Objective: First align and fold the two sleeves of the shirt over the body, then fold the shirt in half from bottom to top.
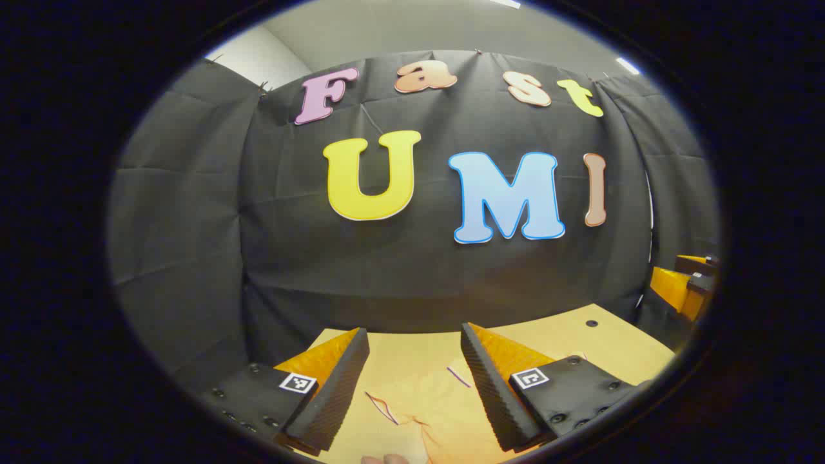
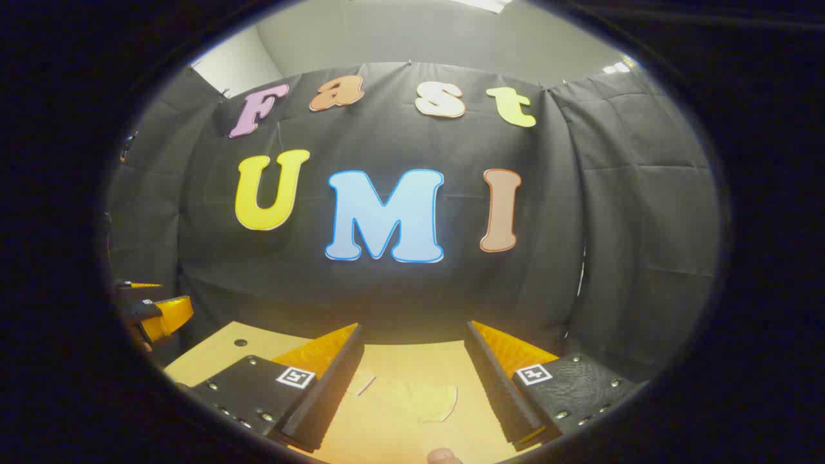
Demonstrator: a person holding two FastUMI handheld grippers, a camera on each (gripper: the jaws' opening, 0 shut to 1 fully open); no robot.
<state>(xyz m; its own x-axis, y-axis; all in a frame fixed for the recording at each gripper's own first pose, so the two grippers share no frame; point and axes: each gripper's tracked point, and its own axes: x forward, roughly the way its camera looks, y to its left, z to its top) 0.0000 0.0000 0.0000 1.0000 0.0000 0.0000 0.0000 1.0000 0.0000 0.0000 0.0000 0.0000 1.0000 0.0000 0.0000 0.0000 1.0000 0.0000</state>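
Note:
A pale yellow shirt [image 1: 419, 419] with thin purple trim lies flat on the tan table [image 1: 567, 335], below and between my left gripper's fingers. The left gripper [image 1: 413, 330] hovers above it, open, with nothing between the fingers. In the right gripper view the shirt [image 2: 412, 403] shows a short, rounded flap edged in purple. My right gripper [image 2: 413, 326] is also open and empty above the cloth. The right gripper [image 1: 683, 283] appears far off at the right edge of the left gripper view. The left gripper [image 2: 155, 312] appears at the left edge of the right gripper view.
The table's far edge [image 2: 412, 345] runs close to the black cloth wall [image 2: 387, 290], which also wraps both sides. A small dark hole [image 1: 591, 323] marks the tabletop near its far corner, and the hole [image 2: 240, 342] also appears in the right gripper view.

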